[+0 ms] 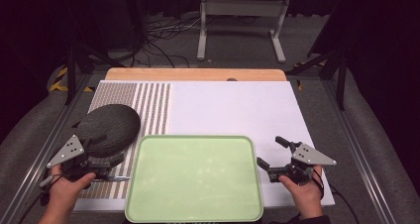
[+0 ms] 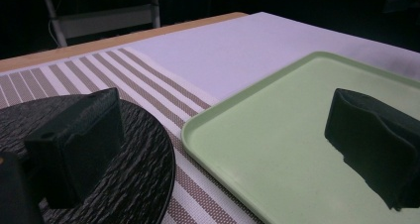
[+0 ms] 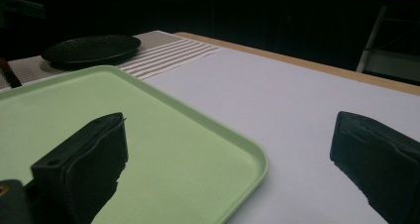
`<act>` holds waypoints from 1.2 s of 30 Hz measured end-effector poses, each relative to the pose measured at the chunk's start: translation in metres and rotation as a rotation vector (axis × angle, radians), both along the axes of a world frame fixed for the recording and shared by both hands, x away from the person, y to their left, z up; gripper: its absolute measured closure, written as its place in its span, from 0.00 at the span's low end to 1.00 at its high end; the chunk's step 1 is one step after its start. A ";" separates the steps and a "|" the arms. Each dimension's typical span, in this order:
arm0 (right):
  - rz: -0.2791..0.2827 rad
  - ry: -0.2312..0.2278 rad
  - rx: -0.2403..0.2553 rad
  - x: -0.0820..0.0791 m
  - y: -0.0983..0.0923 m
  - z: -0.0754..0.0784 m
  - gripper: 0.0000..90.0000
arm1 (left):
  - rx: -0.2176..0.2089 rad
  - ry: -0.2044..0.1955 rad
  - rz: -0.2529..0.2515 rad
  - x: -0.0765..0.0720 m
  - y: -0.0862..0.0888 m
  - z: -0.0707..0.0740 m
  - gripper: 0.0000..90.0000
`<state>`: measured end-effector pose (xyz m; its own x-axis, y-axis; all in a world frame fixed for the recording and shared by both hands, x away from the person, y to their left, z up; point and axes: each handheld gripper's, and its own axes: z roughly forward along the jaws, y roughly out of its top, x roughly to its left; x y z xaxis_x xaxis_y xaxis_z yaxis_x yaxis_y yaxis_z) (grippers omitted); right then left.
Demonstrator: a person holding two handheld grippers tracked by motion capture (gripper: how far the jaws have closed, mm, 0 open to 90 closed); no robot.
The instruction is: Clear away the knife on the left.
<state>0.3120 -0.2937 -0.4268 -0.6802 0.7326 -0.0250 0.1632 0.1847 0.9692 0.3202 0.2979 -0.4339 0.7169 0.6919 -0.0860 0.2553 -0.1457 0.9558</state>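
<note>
Resting at the near edge of the table (image 1: 198, 74), a pale green tray (image 1: 194, 179) lies empty between the two hand-held grippers. The left gripper (image 1: 116, 168) sits at the near left corner, over a brown-and-white striped placemat (image 1: 148, 105), its jaws spread with nothing between them; in the left gripper view one jaw stands over a dark textured plate (image 2: 124, 169) and the other over the tray's green floor. That plate lies on the placemat, just beside the tray's far left corner. The right gripper (image 1: 271, 153) is held just beside the tray's right rim, over a white mat (image 1: 233, 107), jaws spread wide and holding nothing; one jaw reaches over the tray's corner.
</note>
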 end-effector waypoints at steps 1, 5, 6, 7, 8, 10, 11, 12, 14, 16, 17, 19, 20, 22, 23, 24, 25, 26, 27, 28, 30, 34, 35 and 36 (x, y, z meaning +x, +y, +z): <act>0.000 0.000 0.000 0.000 0.000 0.000 0.03 | 0.000 0.000 0.000 0.000 0.000 0.000 0.03; 0.003 0.002 -0.002 -0.001 0.000 0.000 0.03 | 0.000 -0.005 -0.002 -0.001 0.000 0.001 0.04; 0.003 0.002 -0.002 -0.001 0.000 0.001 0.03 | 0.001 -0.006 -0.002 -0.001 0.000 0.001 0.04; 0.005 0.001 0.001 -0.001 0.000 0.001 0.03 | 0.003 -0.004 -0.003 -0.001 0.000 0.001 0.04; 0.007 0.001 0.001 -0.002 0.000 0.001 0.03 | 0.012 0.000 -0.004 -0.001 0.000 0.002 0.04; 0.005 0.003 -0.003 -0.002 0.000 0.001 0.03 | 0.034 0.000 0.002 -0.001 0.001 0.004 0.05; 0.007 0.004 -0.004 -0.003 0.000 0.001 0.03 | 0.037 0.007 0.000 -0.002 0.001 0.006 0.06; 0.013 0.005 -0.003 -0.003 0.000 0.001 0.04 | 0.041 0.009 -0.007 -0.002 0.001 0.008 0.06; 0.015 -0.005 -0.009 -0.005 0.000 0.001 0.04 | 0.093 0.013 -0.022 -0.003 -0.001 0.015 0.07; 0.008 -0.007 -0.008 -0.007 -0.002 0.001 0.04 | 0.166 0.013 -0.039 -0.003 -0.002 0.023 0.07; 0.004 -0.005 -0.004 -0.007 -0.003 0.001 0.04 | 0.183 0.016 -0.045 -0.003 -0.001 0.025 0.07; 0.003 0.000 0.005 -0.007 -0.004 0.001 0.04 | 0.201 0.036 -0.052 -0.003 0.000 0.030 0.07; 0.006 -0.005 0.007 -0.006 -0.005 0.001 0.04 | 0.212 0.044 -0.053 -0.003 0.002 0.031 0.07; 0.007 -0.003 0.008 -0.006 -0.005 0.001 0.04 | 0.249 0.073 -0.055 -0.002 0.004 0.034 0.08; 0.007 -0.001 0.009 -0.006 -0.005 0.001 0.04 | 0.260 0.080 -0.058 -0.002 0.005 0.036 0.08; 0.011 -0.002 0.013 -0.005 -0.005 0.001 0.04 | 0.268 0.085 -0.066 -0.001 0.006 0.037 0.08; 0.009 -0.001 0.012 -0.005 -0.005 0.000 0.04 | 0.272 0.091 -0.072 -0.001 0.006 0.038 0.08; 0.007 0.002 0.012 -0.005 -0.005 0.000 0.04 | 0.282 0.098 -0.081 -0.001 0.006 0.039 0.08; 0.008 0.006 0.015 -0.005 -0.006 0.000 0.04 | 0.302 0.101 -0.090 0.000 0.006 0.041 0.08; 0.008 0.004 0.013 -0.005 -0.006 0.000 0.04 | 0.318 0.114 -0.101 -0.001 0.006 0.042 0.08; 0.008 0.007 0.014 -0.005 -0.006 0.000 0.04 | 0.373 0.139 -0.095 0.000 0.005 0.044 0.08; 0.014 0.016 0.030 -0.005 -0.005 0.000 0.05 | 0.461 0.211 -0.092 0.002 0.005 0.045 0.07; 0.015 0.019 0.032 -0.005 -0.005 0.000 0.05 | 0.493 0.248 -0.107 0.003 0.004 0.045 0.07; 0.015 0.020 0.027 -0.005 -0.005 0.000 0.05 | 0.513 0.256 -0.113 0.003 0.003 0.045 0.07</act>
<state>0.3070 -0.2984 -0.4271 -0.6914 0.7224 0.0081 0.1799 0.1613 0.9704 0.3234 0.3013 -0.3890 0.7893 0.6111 0.0598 0.4246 -0.6136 0.6657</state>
